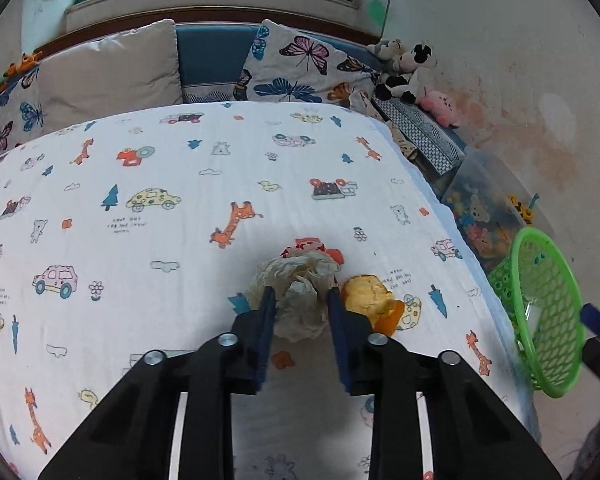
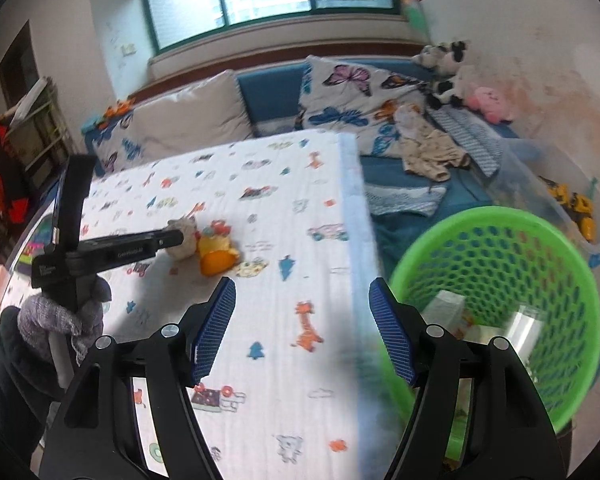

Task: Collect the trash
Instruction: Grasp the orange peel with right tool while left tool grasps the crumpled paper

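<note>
A crumpled white tissue lies on the patterned table cloth. My left gripper has its blue fingers on both sides of the tissue, closed against it. An orange peel lies just right of the tissue. In the right wrist view the left gripper reaches to the tissue, with the peel beside it. My right gripper is open and empty above the table's right edge, next to a green mesh basket that holds some trash.
The basket stands beyond the table's right edge. A sofa with butterfly pillows and plush toys runs behind the table. A clear box of toys sits on the floor at right. Clothes lie on the sofa.
</note>
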Tool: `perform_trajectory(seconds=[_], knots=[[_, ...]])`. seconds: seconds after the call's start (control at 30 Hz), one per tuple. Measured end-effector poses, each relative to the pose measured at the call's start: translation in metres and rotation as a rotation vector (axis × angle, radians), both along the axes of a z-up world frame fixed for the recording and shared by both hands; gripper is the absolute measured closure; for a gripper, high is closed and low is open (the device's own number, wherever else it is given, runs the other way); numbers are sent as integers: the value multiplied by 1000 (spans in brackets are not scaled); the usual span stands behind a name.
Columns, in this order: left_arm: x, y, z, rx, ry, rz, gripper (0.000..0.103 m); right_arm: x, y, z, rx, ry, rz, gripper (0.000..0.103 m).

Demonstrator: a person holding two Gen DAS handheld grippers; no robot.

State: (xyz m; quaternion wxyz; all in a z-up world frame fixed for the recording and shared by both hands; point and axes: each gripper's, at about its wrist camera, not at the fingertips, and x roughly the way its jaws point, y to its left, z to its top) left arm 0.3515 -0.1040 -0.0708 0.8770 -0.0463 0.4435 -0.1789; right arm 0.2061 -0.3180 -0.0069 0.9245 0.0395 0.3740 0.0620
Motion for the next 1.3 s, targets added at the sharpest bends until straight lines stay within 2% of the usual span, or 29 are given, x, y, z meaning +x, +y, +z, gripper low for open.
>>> perform_trajectory(seconds=[0.43, 0.8, 1.3], knots=[[-23, 56, 35, -41, -65, 61, 81, 57, 65, -47, -5, 97, 137, 33], [-40, 90, 50, -50, -100, 89, 81, 101, 89, -73, 8, 153, 143, 38], [-48, 99, 44, -47, -84, 99, 81, 114, 102, -88, -57, 168, 124, 55]])
